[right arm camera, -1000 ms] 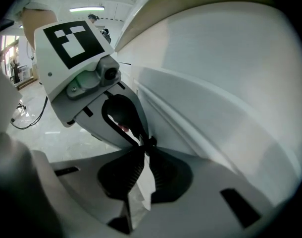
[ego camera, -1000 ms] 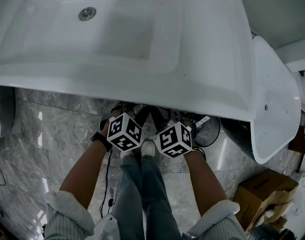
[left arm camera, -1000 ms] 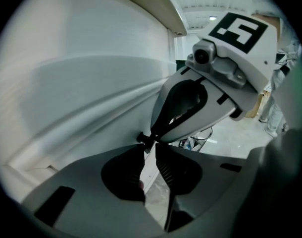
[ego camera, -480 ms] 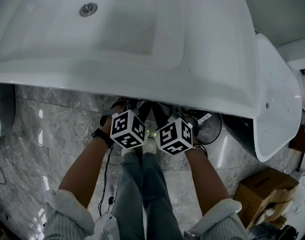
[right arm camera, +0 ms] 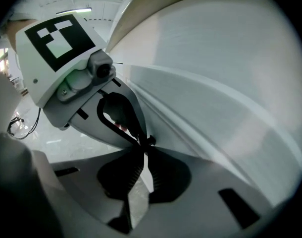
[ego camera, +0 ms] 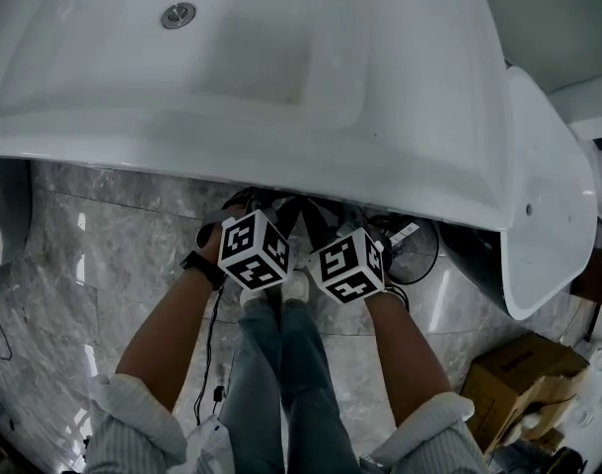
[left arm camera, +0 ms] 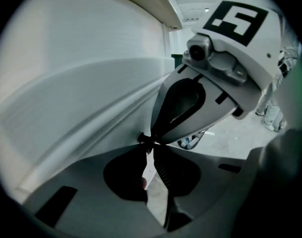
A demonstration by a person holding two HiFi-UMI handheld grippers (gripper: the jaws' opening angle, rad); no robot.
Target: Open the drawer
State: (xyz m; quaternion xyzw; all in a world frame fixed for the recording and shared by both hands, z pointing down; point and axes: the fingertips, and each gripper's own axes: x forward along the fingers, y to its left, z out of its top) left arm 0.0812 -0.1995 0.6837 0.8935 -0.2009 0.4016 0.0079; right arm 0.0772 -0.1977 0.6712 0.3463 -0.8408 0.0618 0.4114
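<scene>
Left gripper [left arm camera: 151, 151], jaws just closed in, and right gripper [right arm camera: 142, 152] pinch small dark knob [left arm camera: 140, 138] on white ribbed drawer front [left arm camera: 76, 98]; pull straight out from front, evenly.

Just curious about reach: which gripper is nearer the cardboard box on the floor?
Right. The right gripper reaches under the basin on the side toward the cardboard box; the left gripper, whose jaws have just been closing on nothing visible, is beside it, farther away.
</scene>
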